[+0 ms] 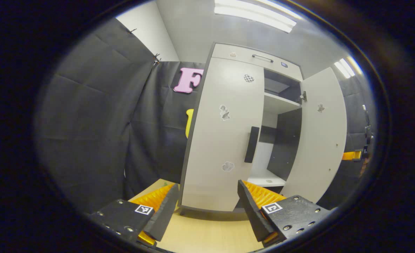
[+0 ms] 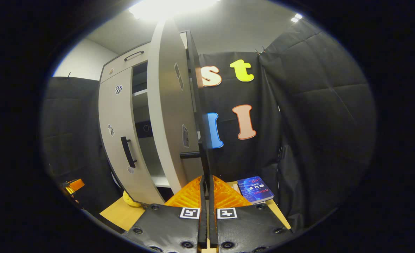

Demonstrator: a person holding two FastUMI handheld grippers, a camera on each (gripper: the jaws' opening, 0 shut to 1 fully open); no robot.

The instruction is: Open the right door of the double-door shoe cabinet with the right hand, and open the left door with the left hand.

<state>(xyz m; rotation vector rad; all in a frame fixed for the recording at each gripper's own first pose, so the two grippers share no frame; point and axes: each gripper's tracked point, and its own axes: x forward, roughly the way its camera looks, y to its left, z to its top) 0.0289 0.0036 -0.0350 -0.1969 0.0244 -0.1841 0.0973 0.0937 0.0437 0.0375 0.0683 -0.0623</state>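
The shoe cabinet (image 1: 228, 56) stood upright on the light wooden desk (image 1: 207, 232) against the black cloth wall, seen in both the left gripper view and the right gripper view. Its right door (image 1: 320, 140) was swung well open, exposing white shelves (image 1: 279, 103) and a dark interior panel. Its left door (image 1: 221, 140) was closed, with its black vertical handle (image 1: 251, 144) near the inner edge and several small stickers on its face. A drawer front with a metal pull (image 1: 262, 58) ran across the top of the cabinet. In the right gripper view the open right door (image 2: 168, 116) was seen nearly edge-on, and its dark handle (image 2: 204, 154) ran down to the right gripper (image 2: 206, 184), whose jaws were clenched together around the lower end of that handle. The closed left door (image 2: 117, 133) and its handle (image 2: 128, 151) lay to the left in that view. The left gripper (image 1: 207, 196) hung in front of the lower part of the left door, jaws released and spread wide, touching nothing. A blue book (image 2: 255, 189) lay on the desk beside the right gripper, and a yellow object (image 2: 130, 201) sat at the cabinet's base.
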